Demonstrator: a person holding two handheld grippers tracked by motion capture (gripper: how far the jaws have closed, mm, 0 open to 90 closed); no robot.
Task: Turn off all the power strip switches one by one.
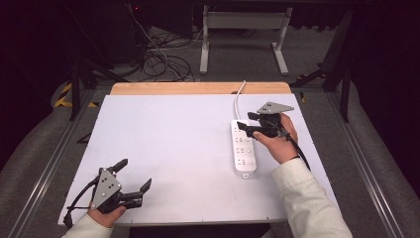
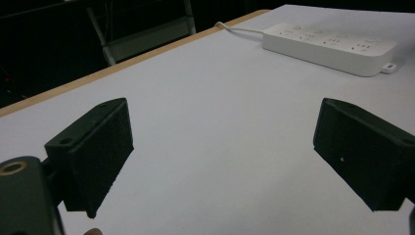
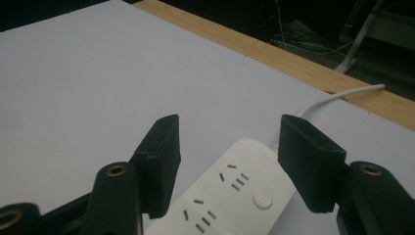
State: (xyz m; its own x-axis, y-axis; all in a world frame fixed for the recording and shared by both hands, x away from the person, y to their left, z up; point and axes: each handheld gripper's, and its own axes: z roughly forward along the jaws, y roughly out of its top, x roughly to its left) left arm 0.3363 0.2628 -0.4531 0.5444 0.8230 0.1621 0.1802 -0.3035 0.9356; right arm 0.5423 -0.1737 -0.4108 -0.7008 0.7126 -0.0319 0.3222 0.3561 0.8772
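A white power strip (image 1: 244,148) lies on the right half of the white table, its cord running to the far edge. My right gripper (image 1: 246,123) hovers over the strip's far end, jaws open, nothing between them; in the right gripper view the power strip (image 3: 230,191) lies below the gripper (image 3: 227,156). My left gripper (image 1: 133,174) rests near the front left corner, wide open and empty. The left gripper view looks between its jaws (image 2: 222,156) across bare table toward the power strip (image 2: 328,46).
The white table sheet (image 1: 178,144) has a wooden strip (image 1: 198,88) along its far edge. Beyond it are a table frame (image 1: 242,34) and floor cables (image 1: 158,59). Metal rails run along both sides.
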